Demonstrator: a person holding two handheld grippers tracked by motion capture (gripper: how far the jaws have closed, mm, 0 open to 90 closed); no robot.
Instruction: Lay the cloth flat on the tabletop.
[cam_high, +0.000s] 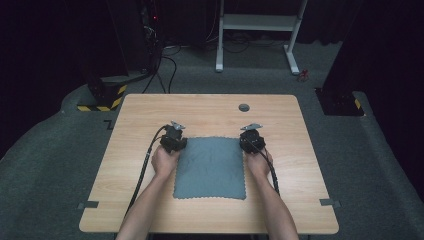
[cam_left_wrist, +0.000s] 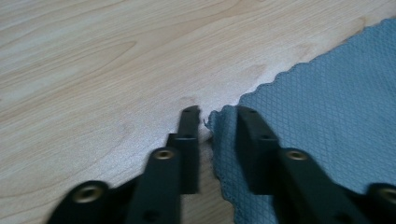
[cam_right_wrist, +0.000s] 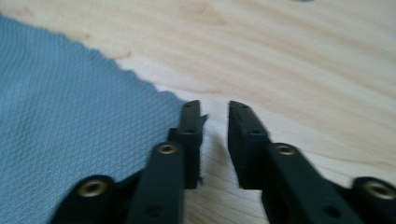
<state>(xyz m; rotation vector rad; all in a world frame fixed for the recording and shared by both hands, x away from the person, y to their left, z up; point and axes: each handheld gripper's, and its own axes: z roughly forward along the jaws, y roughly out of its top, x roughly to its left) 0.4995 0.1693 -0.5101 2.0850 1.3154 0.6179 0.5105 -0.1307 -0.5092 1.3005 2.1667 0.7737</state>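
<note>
A grey-blue cloth with scalloped edges lies flat in the middle of the wooden table. My left gripper sits at the cloth's far left corner and my right gripper at its far right corner. In the left gripper view the jaws stand a little apart, and the cloth has its raised corner in the gap against the right jaw, unpinched. In the right gripper view the jaws are also apart over bare wood, with the cloth ending at the left jaw.
A round grey cable port is set in the table near its far edge. Beyond the table stand a white desk frame and dark equipment with cables on the carpet. Bare wood surrounds the cloth on all sides.
</note>
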